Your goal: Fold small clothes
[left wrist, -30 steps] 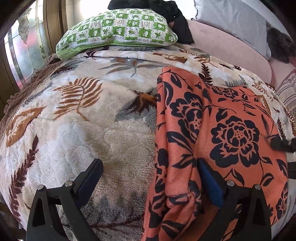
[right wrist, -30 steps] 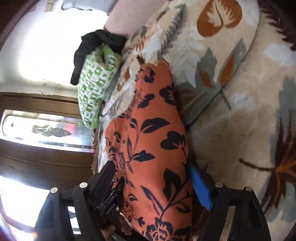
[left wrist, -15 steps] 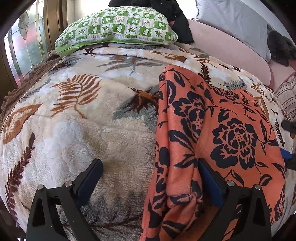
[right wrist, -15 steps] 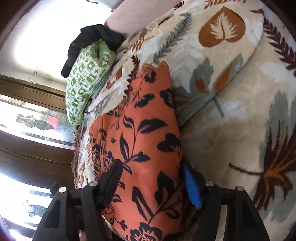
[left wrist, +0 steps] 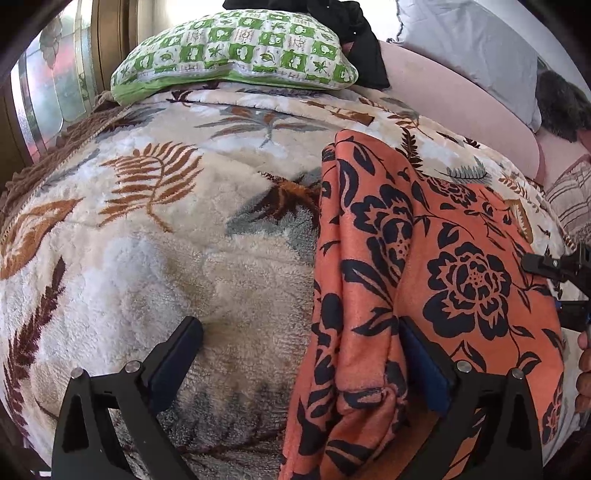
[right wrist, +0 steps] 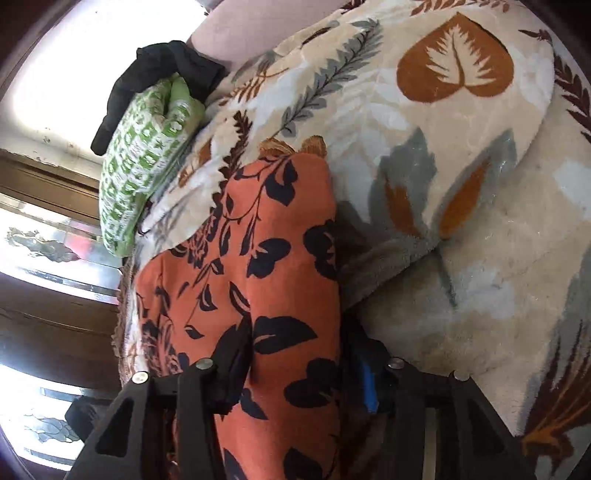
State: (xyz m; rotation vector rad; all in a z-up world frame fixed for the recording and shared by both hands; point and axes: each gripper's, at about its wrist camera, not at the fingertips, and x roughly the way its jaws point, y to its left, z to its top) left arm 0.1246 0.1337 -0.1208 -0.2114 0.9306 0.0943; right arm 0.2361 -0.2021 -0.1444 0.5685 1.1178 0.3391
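An orange cloth with dark flowers (left wrist: 436,280) lies on the leaf-patterned fleece blanket (left wrist: 184,258), its left side rucked into a long raised fold. My left gripper (left wrist: 299,325) stands wide open over that fold; its right finger rests on the cloth, its left finger on the blanket. In the right wrist view the same orange cloth (right wrist: 280,258) runs between the fingers of my right gripper (right wrist: 299,339), whose jaws are closing and press on its thick right edge. The right gripper (left wrist: 550,288) also shows at the cloth's right edge in the left wrist view.
A green-and-white checked pillow (left wrist: 236,48) with a black garment (left wrist: 354,33) behind it lies at the head of the bed. A pink pillow (left wrist: 443,88) and a grey one (left wrist: 480,48) sit at the back right. A wooden window frame (right wrist: 55,325) borders the bed.
The right gripper rolled and rose a little at the cloth's right edge, its jaws widening and then narrowing on the cloth. The left gripper kept its place, still open.
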